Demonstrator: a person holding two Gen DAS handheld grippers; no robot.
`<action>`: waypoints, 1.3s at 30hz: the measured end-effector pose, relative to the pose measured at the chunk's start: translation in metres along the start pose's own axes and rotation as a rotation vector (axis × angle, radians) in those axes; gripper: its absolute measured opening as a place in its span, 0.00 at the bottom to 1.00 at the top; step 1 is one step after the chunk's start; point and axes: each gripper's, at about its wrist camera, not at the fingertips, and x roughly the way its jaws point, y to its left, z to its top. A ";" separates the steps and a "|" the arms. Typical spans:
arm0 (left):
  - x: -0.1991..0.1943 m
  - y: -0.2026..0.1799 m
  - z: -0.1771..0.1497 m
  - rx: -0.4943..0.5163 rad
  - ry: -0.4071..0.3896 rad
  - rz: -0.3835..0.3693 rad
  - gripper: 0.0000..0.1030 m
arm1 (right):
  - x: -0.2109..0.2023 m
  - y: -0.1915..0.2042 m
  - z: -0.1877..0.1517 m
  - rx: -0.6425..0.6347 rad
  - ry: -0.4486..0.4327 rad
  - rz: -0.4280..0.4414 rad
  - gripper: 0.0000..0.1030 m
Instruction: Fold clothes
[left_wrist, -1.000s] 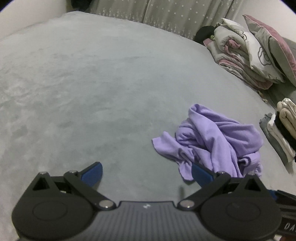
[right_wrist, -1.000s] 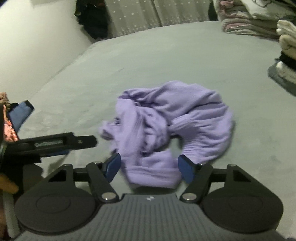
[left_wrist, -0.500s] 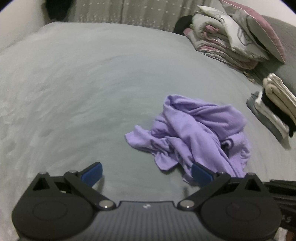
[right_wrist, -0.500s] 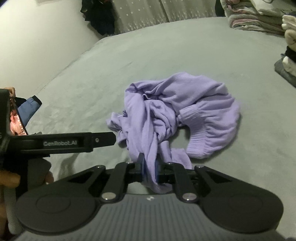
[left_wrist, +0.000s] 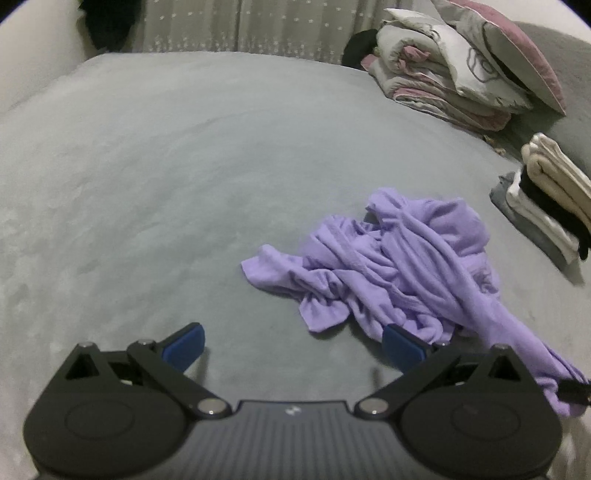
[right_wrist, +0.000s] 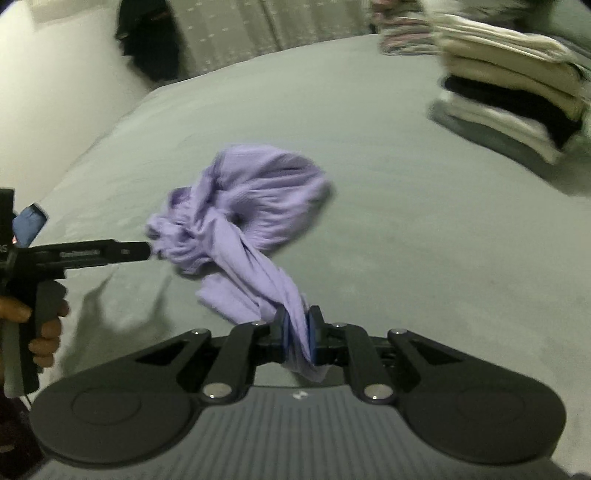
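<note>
Here, from the left wrist: left gripper (left_wrist: 291, 341) spread wide over bare grey bedspread (left_wrist: 155, 192), blue pads (left_wrist: 183, 342) apart, nothing between them. Crumpled lilac garment (left_wrist: 384, 266) lying on the bedspread just ahead and to the right, one twisted strand pulled taut toward the lower right edge, passing behind the right-hand finger. Stack of folded clothes (left_wrist: 546, 199), cream, black and grey, at the right edge, apart from the garment. Pile of folded bedding and pillows (left_wrist: 458, 77) at the far right corner, dotted curtain (left_wrist: 236, 26) behind.

Then from the right wrist, somewhat blurred: right gripper (right_wrist: 297, 334) pinched tight on a twisted strand of the lilac garment (right_wrist: 255, 206), cloth squeezed between the pads (right_wrist: 314, 332) and poking out below them. Rest of the garment bunched on the bedspread (right_wrist: 406, 229) ahead, strand stretched from heap to grip. Left gripper's black body (right_wrist: 85, 253) at the left, tip just beside the heap, a hand (right_wrist: 44, 325) wrapped round its handle. Folded stack (right_wrist: 509, 99) upper right, well apart from the garment
</note>
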 end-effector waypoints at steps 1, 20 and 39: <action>0.001 0.000 0.001 -0.014 -0.003 -0.004 1.00 | -0.004 -0.007 -0.002 0.011 -0.002 -0.017 0.11; 0.039 -0.032 0.005 -0.116 -0.130 0.056 0.76 | -0.027 -0.086 -0.009 0.068 -0.010 -0.329 0.12; -0.046 -0.055 -0.036 0.109 -0.072 -0.330 0.13 | -0.039 -0.030 0.018 -0.011 -0.126 -0.157 0.67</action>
